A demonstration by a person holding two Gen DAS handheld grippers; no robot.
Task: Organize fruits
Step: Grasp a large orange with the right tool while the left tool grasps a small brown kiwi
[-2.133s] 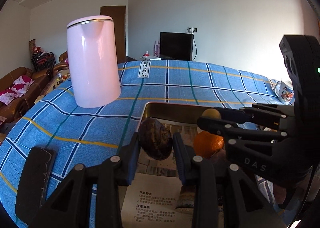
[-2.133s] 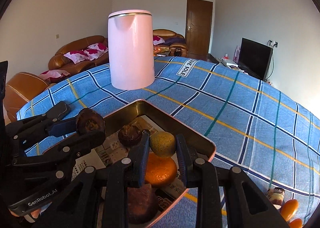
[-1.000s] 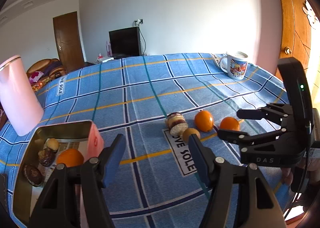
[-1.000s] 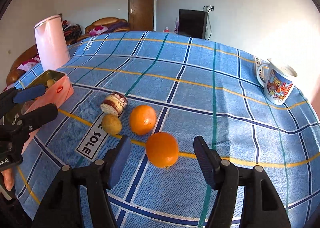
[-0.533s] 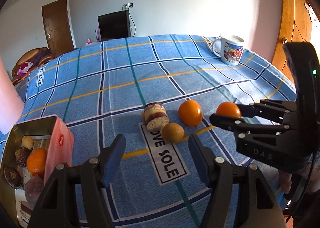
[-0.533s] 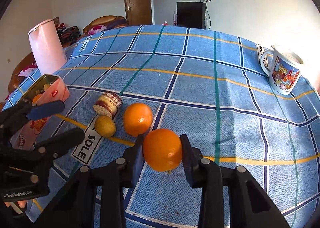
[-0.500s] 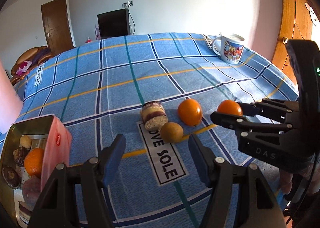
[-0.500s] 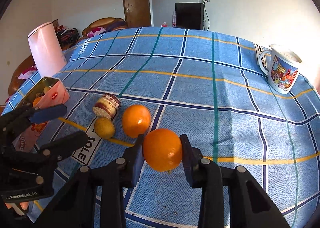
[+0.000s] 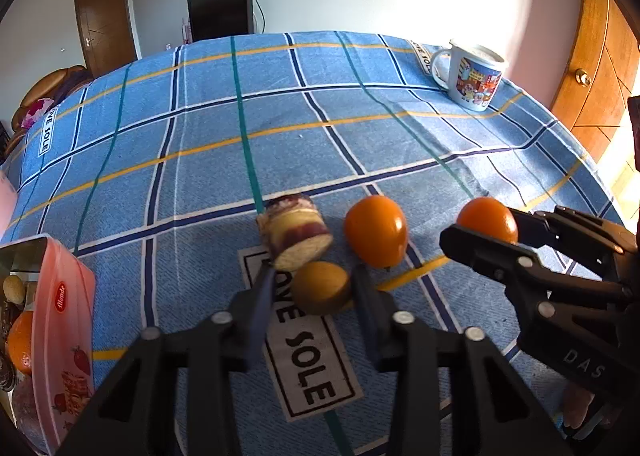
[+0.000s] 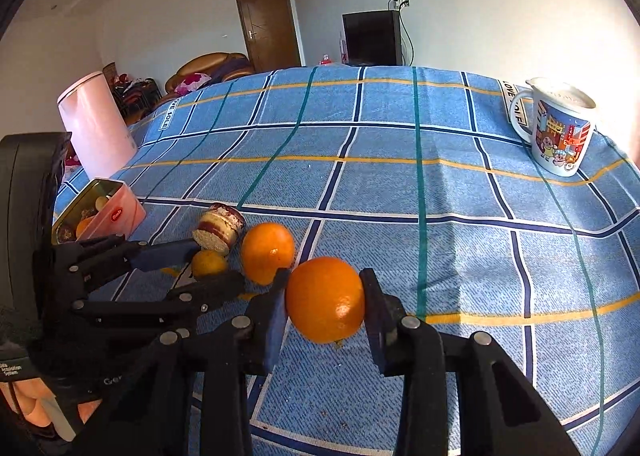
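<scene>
The right claw (image 10: pixel 323 306) is clenched on an orange (image 10: pixel 325 299): both pads press the fruit at its widest part, probably because a round thing slips out if it is held higher or lower. In the right wrist view the orange is still low over the blue checked cloth of the table (image 10: pixel 440 184); I cannot tell if it touches the cloth. The left claw (image 9: pixel 312 292) is not clenched: its 2 fingers stand on both sides of a small brownish-yellow fruit (image 9: pixel 320 287), with a narrow gap at each side, so it is around the fruit but not yet gripping it. This fruit lies on the cloth, on a printed label. A second orange (image 9: pixel 376 230) lies at 1 o'clock from the small fruit, just beside it, and a round layered cake (image 9: pixel 295 232) lies on its side at 11 o'clock, touching or nearly touching it. The pink tin (image 9: pixel 60 340) is well apart, at 9 o'clock in the left wrist view, open at the top and already holding an orange and some dark pieces; I judge it is the place where the fruits are collected. The mug (image 10: pixel 560 128) at 1 o'clock and the pink kettle (image 10: pixel 96 128) at 10 o'clock, in the right wrist view, stand far from the work. The next move likely needs the left fingers to close without pushing the cake.
</scene>
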